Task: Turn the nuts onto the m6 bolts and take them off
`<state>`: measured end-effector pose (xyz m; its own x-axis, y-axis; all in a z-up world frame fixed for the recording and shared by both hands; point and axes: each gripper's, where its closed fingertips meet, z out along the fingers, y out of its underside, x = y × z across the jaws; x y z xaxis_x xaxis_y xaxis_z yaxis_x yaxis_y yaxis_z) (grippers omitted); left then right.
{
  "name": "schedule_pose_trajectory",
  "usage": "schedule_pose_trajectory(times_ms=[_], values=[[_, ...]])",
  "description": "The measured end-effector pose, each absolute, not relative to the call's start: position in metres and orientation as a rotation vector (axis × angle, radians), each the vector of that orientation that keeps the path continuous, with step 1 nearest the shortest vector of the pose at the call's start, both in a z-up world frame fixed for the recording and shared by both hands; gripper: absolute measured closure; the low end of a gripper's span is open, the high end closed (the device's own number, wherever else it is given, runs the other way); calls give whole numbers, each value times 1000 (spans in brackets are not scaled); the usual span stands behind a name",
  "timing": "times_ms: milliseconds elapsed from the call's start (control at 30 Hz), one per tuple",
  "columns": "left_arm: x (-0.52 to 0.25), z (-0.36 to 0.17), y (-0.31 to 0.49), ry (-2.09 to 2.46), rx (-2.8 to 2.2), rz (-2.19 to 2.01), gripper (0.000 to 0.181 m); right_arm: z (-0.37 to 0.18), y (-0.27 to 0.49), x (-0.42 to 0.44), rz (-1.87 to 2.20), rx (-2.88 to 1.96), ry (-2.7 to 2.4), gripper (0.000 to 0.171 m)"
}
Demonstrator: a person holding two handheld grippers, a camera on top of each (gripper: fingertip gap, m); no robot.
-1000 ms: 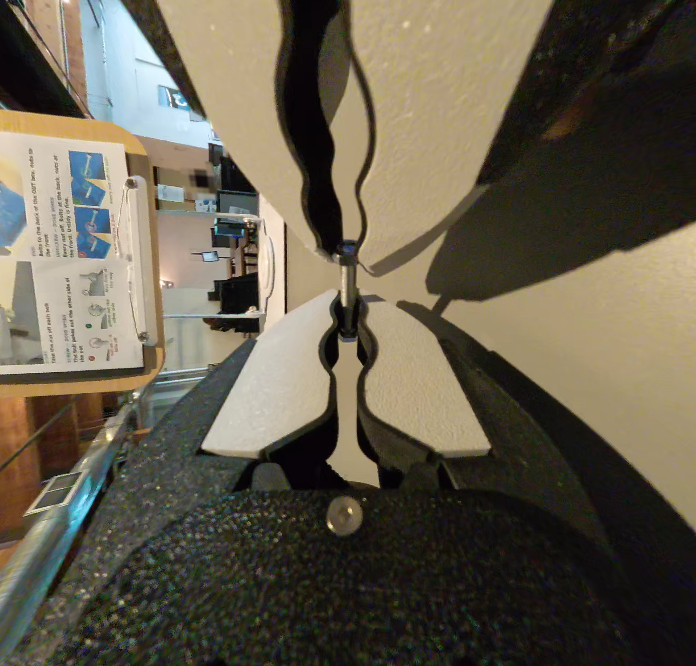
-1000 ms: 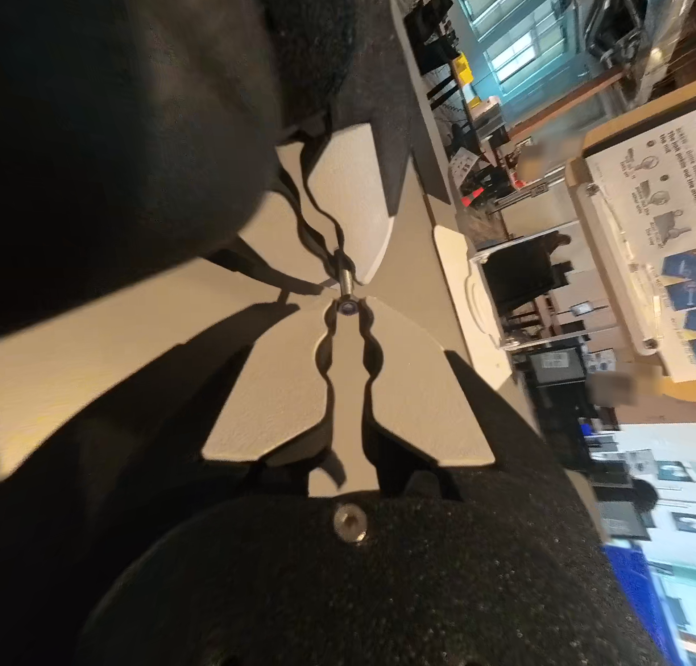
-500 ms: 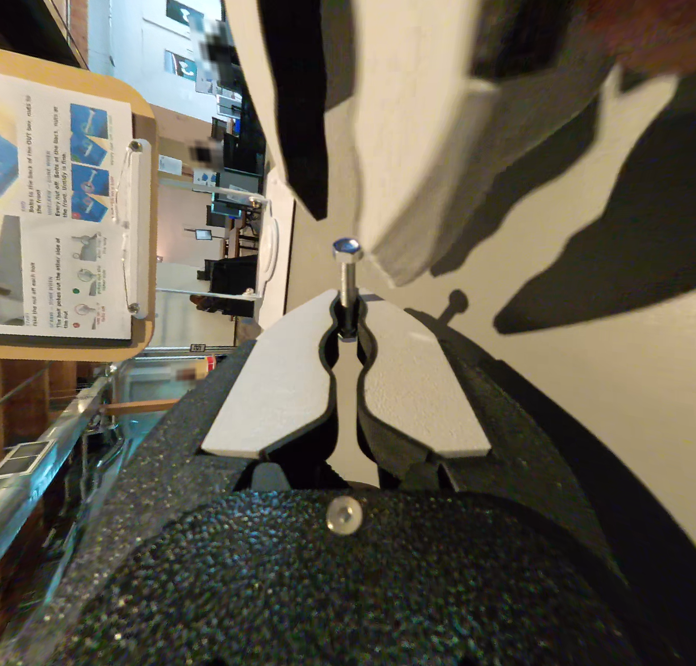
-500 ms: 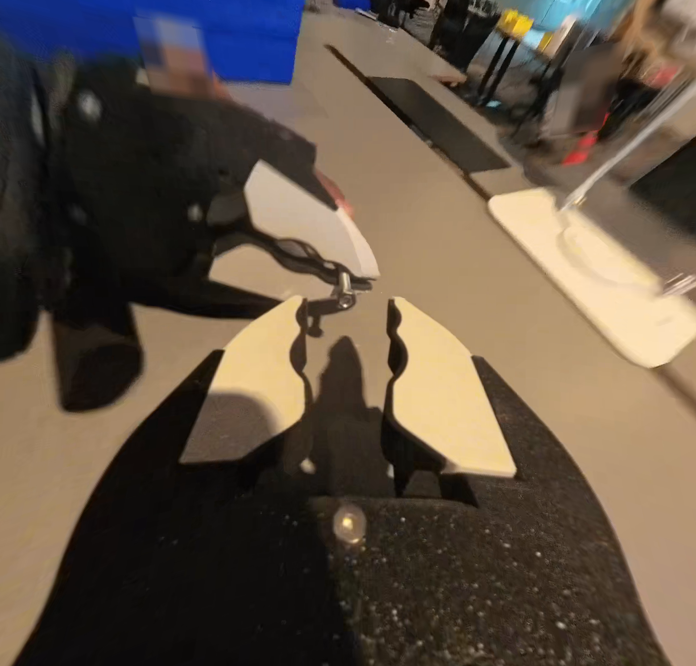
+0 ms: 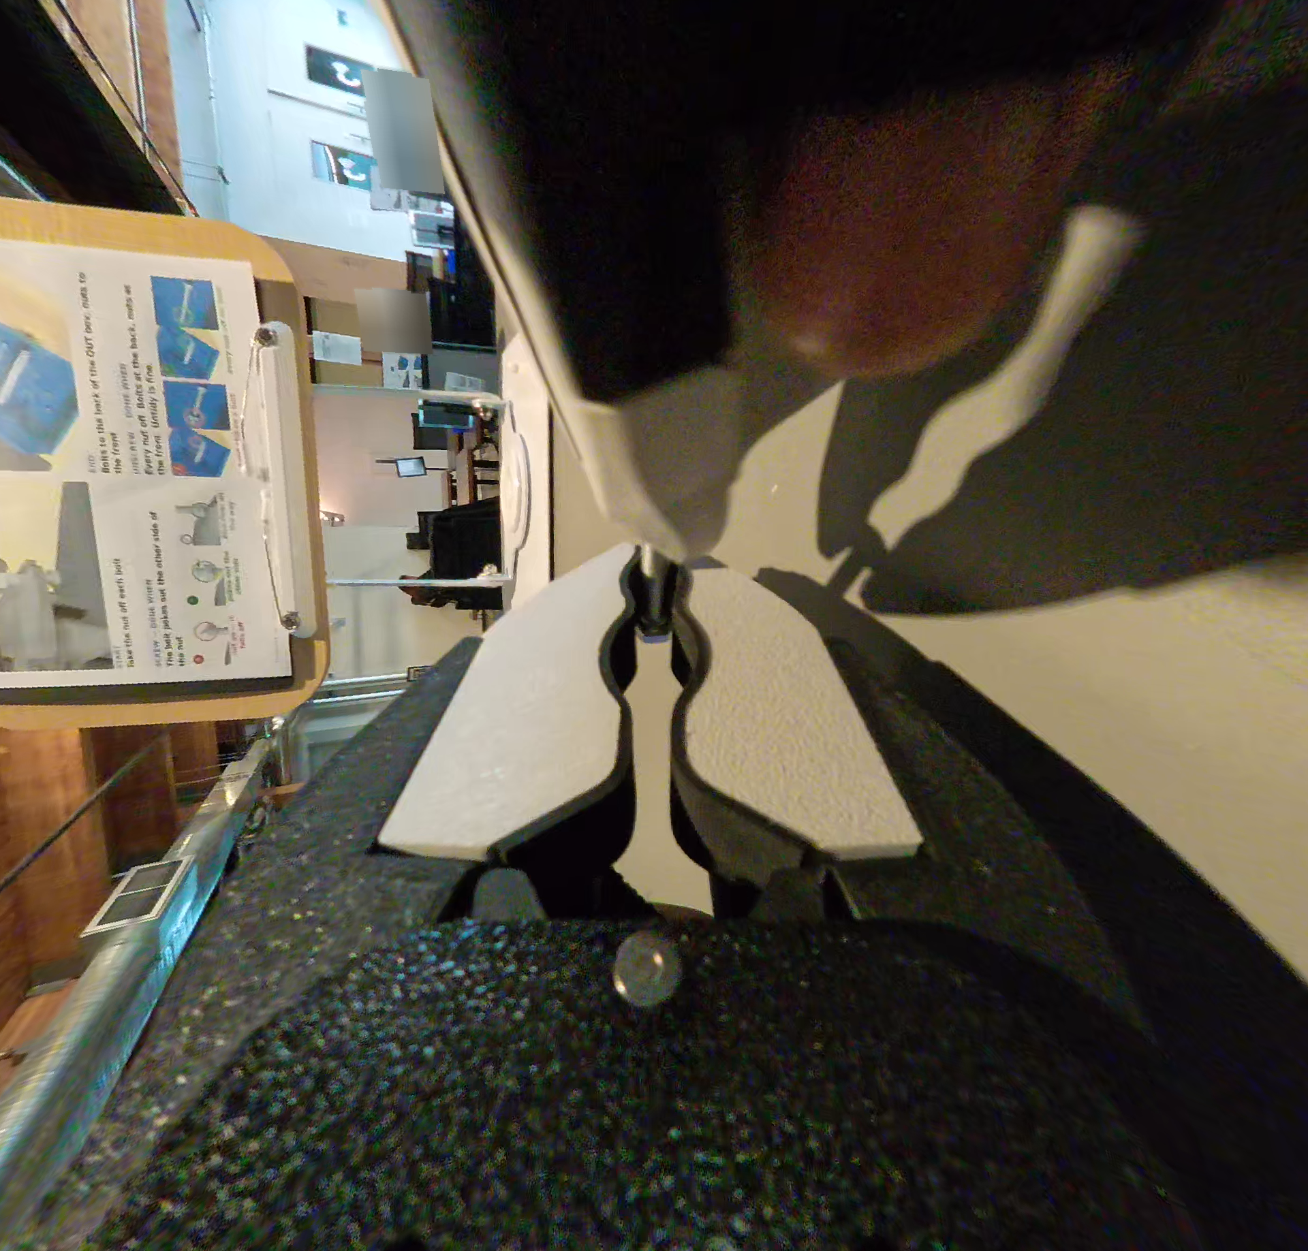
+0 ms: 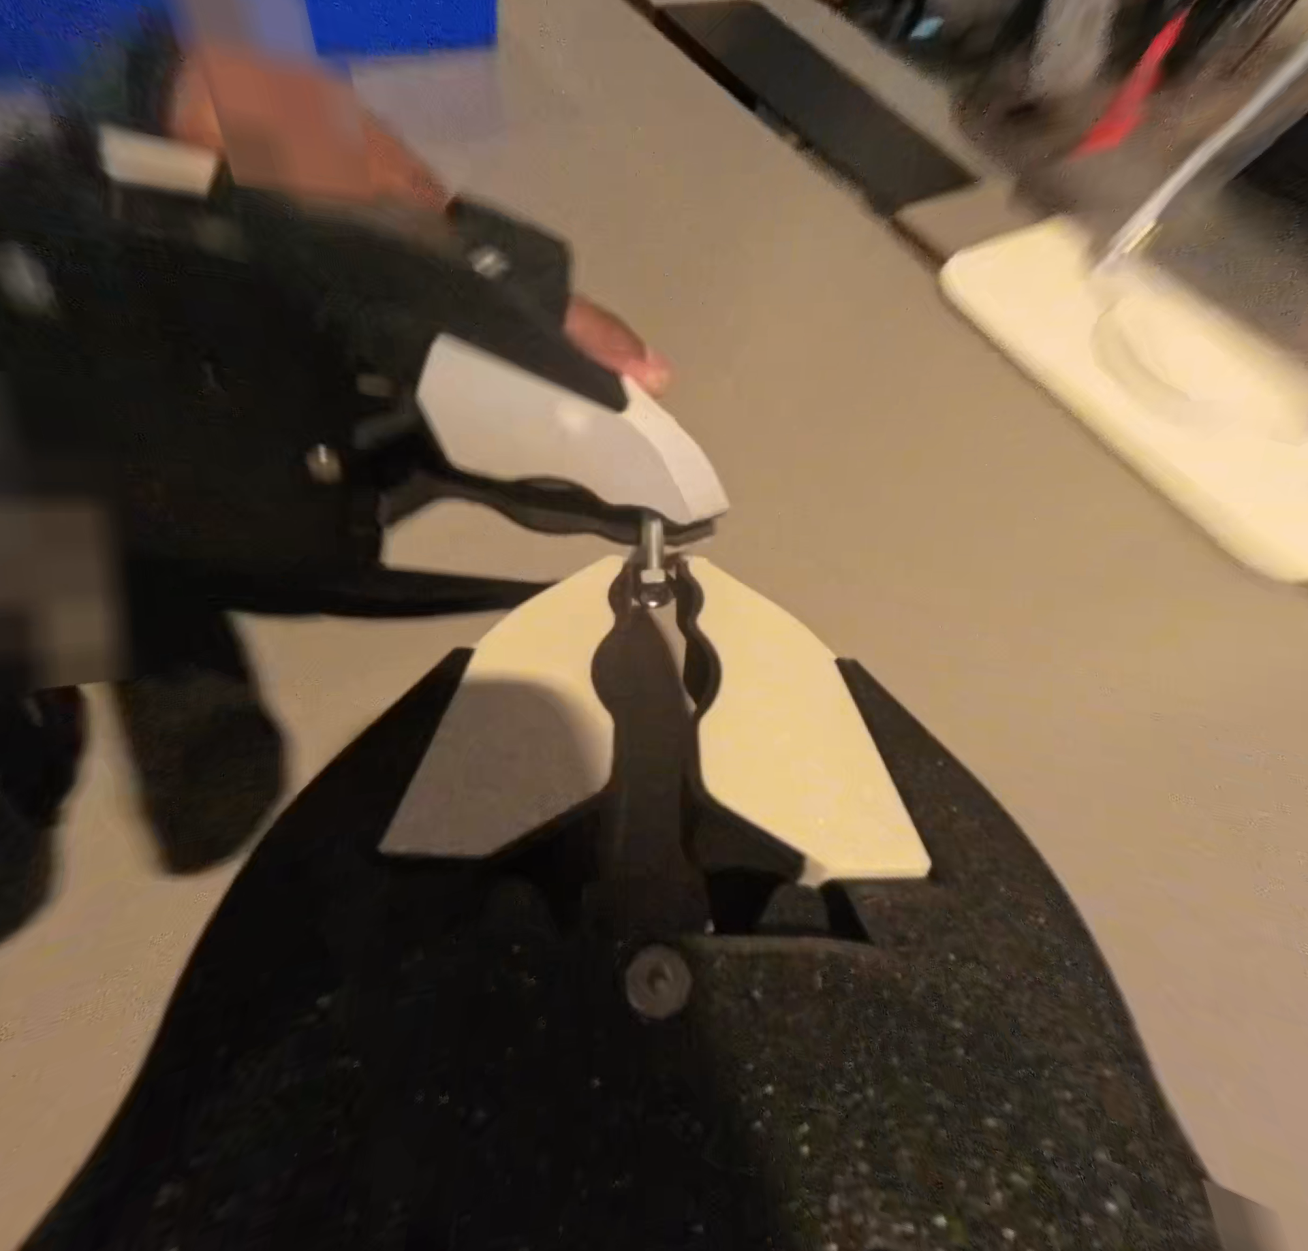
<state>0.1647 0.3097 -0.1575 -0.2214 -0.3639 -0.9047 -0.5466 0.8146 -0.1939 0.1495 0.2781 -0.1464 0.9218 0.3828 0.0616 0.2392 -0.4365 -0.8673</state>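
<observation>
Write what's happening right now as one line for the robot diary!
left gripper: shut on small silver metal bolt | right gripper: shut on the bolt's hex end | both held above beige table

Warm light, hard shadows, motion blur

Beige tabletop (image 6: 814,382); white stand base (image 6: 1132,396) on it.

The right gripper (image 6: 652,584), with pale wedge-shaped jaws, pinches the hex end of a small silver metal bolt (image 6: 651,552). The left gripper (image 6: 690,520) clamps the bolt's far end, above the plain grey bench (image 6: 849,439).
</observation>
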Motion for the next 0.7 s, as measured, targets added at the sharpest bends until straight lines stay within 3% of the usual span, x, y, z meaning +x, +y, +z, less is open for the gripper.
schedule_pose_trajectory(times_ms=[33, 133, 167, 267, 367, 500, 700], values=[[165, -156, 309, 1834, -690, 193, 177, -144, 276, 146, 389, -2054, -323, 160], [166, -153, 308, 1821, -711, 171, 177, -135, 273, 147, 735, -1999, -165, 157], [165, -153, 308, 1818, -724, 166, 177, -131, 273, 149, 725, -1973, -192, 148], [164, -154, 311, 1810, -758, 147, 177, -127, 275, 157, 406, -1915, -427, 128], [162, -153, 313, 1802, -777, 139, 177, -132, 274, 160, -86, -1830, -758, 124], [161, -154, 312, 1812, -783, 136, 177, -140, 274, 157, -532, -1703, -1016, 134], [163, -157, 304, 1844, -743, 140, 177, -141, 277, 156, -623, -1699, -1021, 153]])
